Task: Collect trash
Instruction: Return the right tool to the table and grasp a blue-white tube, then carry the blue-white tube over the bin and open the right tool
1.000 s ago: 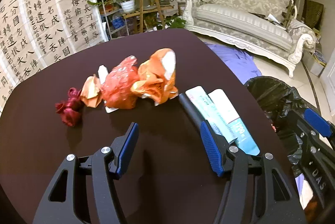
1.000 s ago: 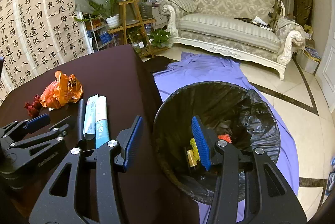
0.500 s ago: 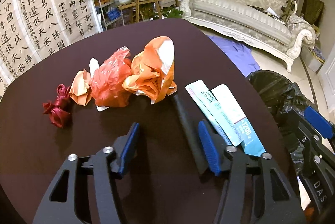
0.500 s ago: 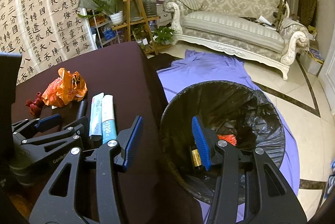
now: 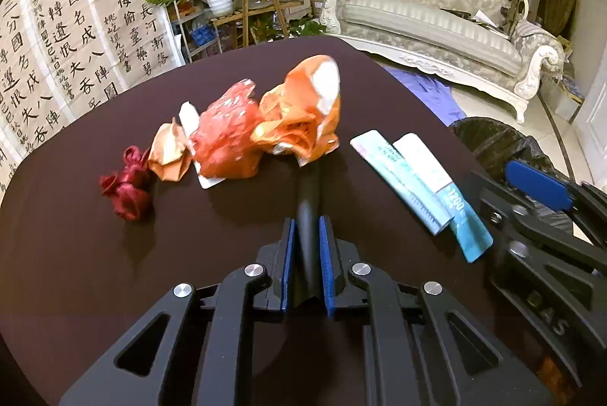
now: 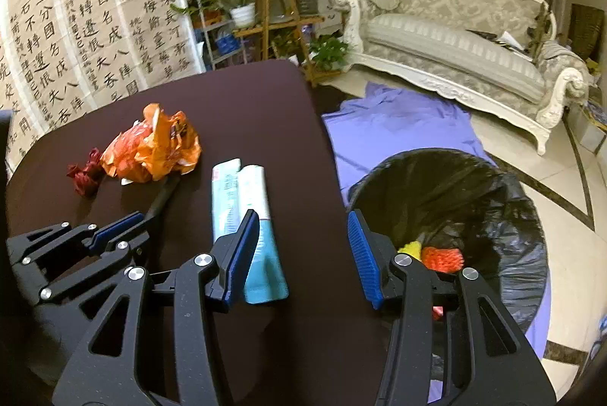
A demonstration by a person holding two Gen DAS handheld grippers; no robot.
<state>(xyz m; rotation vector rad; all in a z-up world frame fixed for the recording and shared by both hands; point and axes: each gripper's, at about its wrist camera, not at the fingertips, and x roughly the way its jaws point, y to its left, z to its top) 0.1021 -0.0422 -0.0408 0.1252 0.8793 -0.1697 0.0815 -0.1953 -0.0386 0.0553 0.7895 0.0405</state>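
My left gripper (image 5: 307,222) is shut on a black stick (image 5: 309,193) lying on the dark brown table (image 5: 95,254); the stick's far end runs under a crumpled orange bag (image 5: 303,114). Beside that bag lie a red plastic wad (image 5: 224,144), a small orange wrapper (image 5: 169,155) and a dark red ribbon (image 5: 127,186). Two light-blue packets (image 5: 417,178) lie to the right. In the right wrist view my right gripper (image 6: 302,218) stands open over the table's edge, its left finger above the packets (image 6: 242,193), holding nothing. The left gripper (image 6: 125,224) and the stick (image 6: 163,195) show there too.
A bin with a black liner (image 6: 474,186) stands on the floor right of the table, with yellow and orange scraps (image 6: 440,256) inside. A purple cloth (image 6: 398,125) lies on the floor behind it. A cream sofa (image 6: 455,41) and a plant stand (image 6: 273,7) are further back.
The left jaws have closed from wide apart onto the black stick. The right gripper has shifted left from above the bin, so the packets now lie under its left finger.
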